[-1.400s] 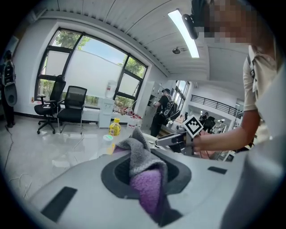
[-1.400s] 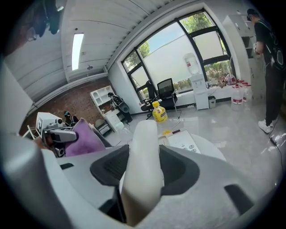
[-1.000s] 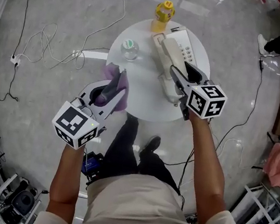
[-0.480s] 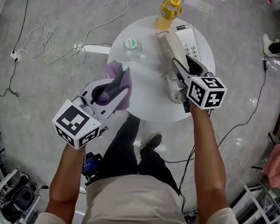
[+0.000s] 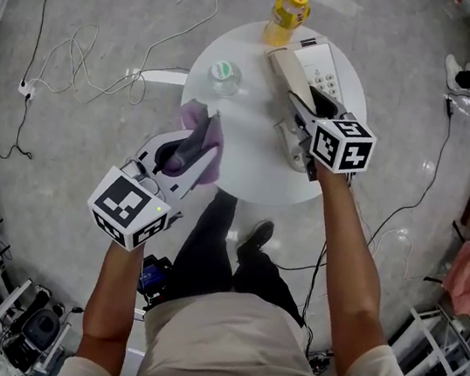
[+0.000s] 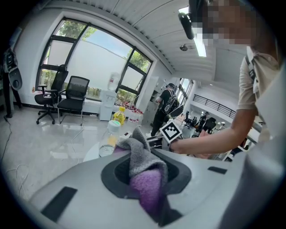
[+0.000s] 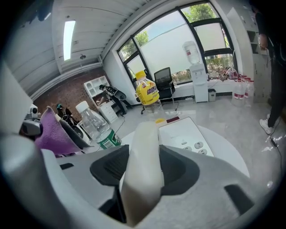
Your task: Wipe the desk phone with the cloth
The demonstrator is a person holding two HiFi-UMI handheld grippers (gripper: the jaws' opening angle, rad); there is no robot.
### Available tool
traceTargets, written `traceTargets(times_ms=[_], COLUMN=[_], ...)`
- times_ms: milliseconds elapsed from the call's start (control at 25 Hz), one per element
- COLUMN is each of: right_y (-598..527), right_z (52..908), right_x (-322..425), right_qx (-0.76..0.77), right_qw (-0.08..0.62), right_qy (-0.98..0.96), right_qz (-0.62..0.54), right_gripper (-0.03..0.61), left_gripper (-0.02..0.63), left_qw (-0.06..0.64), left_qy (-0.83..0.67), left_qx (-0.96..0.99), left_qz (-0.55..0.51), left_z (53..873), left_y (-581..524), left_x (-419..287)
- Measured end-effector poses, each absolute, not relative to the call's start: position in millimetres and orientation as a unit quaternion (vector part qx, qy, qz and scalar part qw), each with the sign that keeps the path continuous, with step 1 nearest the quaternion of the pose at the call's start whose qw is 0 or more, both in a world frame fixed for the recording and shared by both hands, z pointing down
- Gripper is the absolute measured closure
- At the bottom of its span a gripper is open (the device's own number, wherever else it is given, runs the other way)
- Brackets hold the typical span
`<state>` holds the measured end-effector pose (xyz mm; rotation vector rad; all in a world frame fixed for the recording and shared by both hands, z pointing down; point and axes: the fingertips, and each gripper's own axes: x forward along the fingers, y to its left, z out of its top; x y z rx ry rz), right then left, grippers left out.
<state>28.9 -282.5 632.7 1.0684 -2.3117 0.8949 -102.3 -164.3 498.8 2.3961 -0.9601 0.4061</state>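
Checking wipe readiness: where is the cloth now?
Left in the head view, the purple cloth sits clamped in the left hand-held gripper at the near-left edge of the round table, near the water bottle.

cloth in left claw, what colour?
Purple with a grey side; the cloth shows best in the left gripper view.

A round white table [image 5: 248, 163] bears a yellow plastic bottle [image 5: 287, 16] at its far edge, a clear water bottle [image 5: 223, 77] left, and a white desk phone [image 5: 324, 71] right.
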Motion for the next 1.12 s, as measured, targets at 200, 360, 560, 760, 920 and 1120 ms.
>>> traceTargets(times_ms=[200,360,560,760,920,1120], right_y=[-284,-286,-286,-286,-286,-285], right_z=[642,649,656,667,677,681], right_x=[26,26,24,23,21,20], right_qx=[0.388,0.391,0.39,0.386,0.382,0.375], right_qw=[0.226,0.23,0.231,0.25,0.281,0.311], right_qy=[-0.836,-0.837,-0.843,-0.846,-0.844,-0.841], right_qz=[0.315,0.306,0.29,0.27,0.25,0.235], right_gripper=[0.373,0.373,0.373,0.373,0.371,0.365], left_gripper=[0.554,0.554,0.554,0.554,0.553,0.554], left_qw=[0.263,0.264,0.264,0.263,0.261,0.259], left_qy=[-0.353,-0.352,-0.352,-0.352,-0.353,-0.353], left_qx=[0.885,0.885,0.885,0.886,0.886,0.887], left_qz=[0.151,0.151,0.151,0.151,0.149,0.147], left_z=[501,503,503,502,500,497], left_y=[-166,-168,-168,-168,-167,-166], left_x=[-102,-103,-103,-103,-104,-103])
